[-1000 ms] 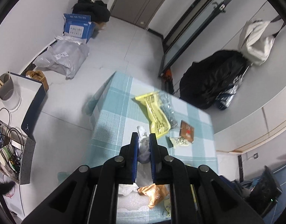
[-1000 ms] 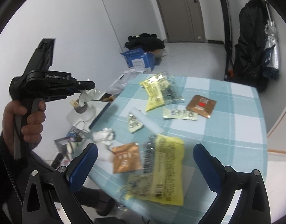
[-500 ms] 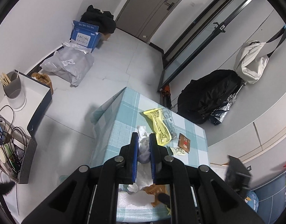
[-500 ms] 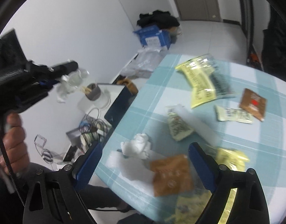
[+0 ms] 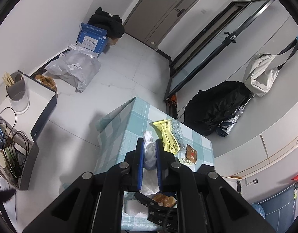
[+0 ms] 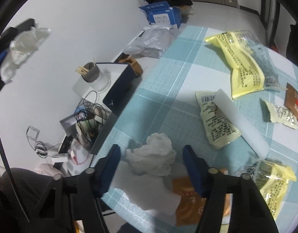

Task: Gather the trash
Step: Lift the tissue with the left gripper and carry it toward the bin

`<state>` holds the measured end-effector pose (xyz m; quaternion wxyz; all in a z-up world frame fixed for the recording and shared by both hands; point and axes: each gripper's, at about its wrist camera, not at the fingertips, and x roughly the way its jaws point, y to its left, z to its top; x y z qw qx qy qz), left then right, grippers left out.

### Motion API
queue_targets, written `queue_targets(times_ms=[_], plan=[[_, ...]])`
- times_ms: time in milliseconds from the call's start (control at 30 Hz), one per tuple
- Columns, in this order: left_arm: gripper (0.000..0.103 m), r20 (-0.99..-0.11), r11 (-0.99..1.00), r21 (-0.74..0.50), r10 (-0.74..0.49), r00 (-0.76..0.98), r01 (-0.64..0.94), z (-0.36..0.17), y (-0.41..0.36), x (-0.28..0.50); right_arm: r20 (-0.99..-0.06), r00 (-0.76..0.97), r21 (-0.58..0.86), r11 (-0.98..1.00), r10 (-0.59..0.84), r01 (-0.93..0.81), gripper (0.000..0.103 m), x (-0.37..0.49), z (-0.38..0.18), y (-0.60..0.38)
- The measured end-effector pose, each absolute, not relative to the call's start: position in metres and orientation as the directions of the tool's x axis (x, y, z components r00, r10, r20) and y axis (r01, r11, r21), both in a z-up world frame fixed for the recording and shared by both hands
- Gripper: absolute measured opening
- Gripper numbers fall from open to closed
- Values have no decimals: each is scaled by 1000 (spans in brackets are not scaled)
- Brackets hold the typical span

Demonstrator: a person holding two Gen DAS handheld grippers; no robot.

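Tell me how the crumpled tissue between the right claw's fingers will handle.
The crumpled tissue looks soft and probably light; it should squash as the open right claw closes. Its irregular shape makes rolling unlikely.

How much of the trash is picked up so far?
Not much. The left gripper is holding one white crumpled wad. The right gripper is open around a crumpled tissue, not yet closed. Yellow wrappers, a brown packet and more lie on the table.
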<state>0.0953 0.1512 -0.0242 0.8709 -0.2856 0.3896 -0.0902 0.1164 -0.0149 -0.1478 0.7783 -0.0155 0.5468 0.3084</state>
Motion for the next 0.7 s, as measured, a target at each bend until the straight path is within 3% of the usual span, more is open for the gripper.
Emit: queue_targets(times_ms=[67, 200, 267, 433, 700], plan=[[7, -628, 826, -560, -375, 682, -60, -23, 149, 94, -862, 228, 295, 815, 452, -498, 53, 116, -149, -14], [7, -634, 834, -549, -368, 681, -61, -23, 149, 94, -869, 243, 271, 825, 431, -496, 29, 119, -148, -13], [7, -635, 839, -541, -361, 683, -60, -23, 149, 94, -867, 234, 284, 823, 439, -492, 24, 120, -147, -15], [7, -639, 850, -524, -352, 684, -51, -20, 144, 94, -849, 271, 287, 827, 453, -483, 16, 123, -140, -24], [7, -652, 889, -457, -316, 690, -25, -14, 128, 94, -792, 329, 332, 814, 515, -477, 14, 122, -114, -47]])
